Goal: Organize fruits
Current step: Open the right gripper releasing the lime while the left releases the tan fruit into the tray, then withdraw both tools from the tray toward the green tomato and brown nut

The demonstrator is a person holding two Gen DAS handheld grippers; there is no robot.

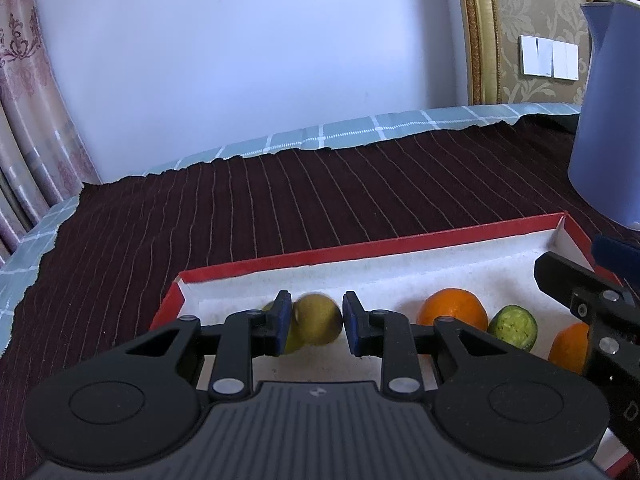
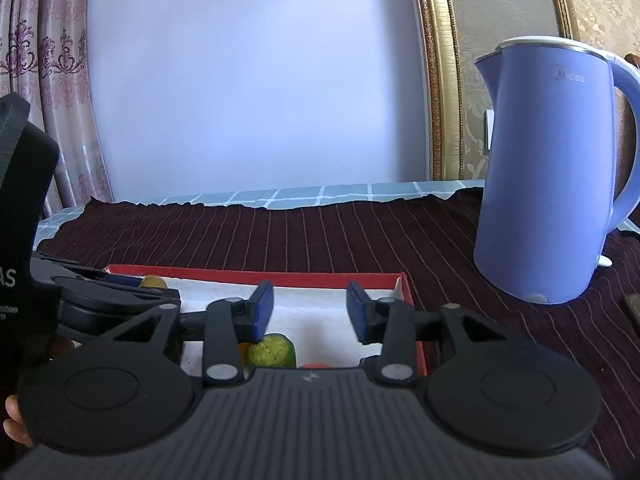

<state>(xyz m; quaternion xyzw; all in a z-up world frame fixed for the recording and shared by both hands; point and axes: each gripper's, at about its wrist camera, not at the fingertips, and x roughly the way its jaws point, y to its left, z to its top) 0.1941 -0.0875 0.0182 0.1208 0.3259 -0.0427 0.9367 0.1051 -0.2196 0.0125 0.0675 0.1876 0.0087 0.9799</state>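
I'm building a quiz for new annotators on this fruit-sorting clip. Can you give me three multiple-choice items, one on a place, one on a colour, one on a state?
1. Where does the kettle stand?
A. inside the box
B. on the dark striped cloth, outside the box
C. on the floor

2. What colour is the rim of the box?
A. red
B. blue
C. yellow

3. How is the left gripper?
A. shut with nothing in it
B. out of view
C. open, a yellow-green fruit between its fingers

Key:
1 B, the kettle rests on the cloth right of the box.
2 A, the rim shows red around a white inside.
3 C, the yellow-green fruit sits in the gap, blurred.
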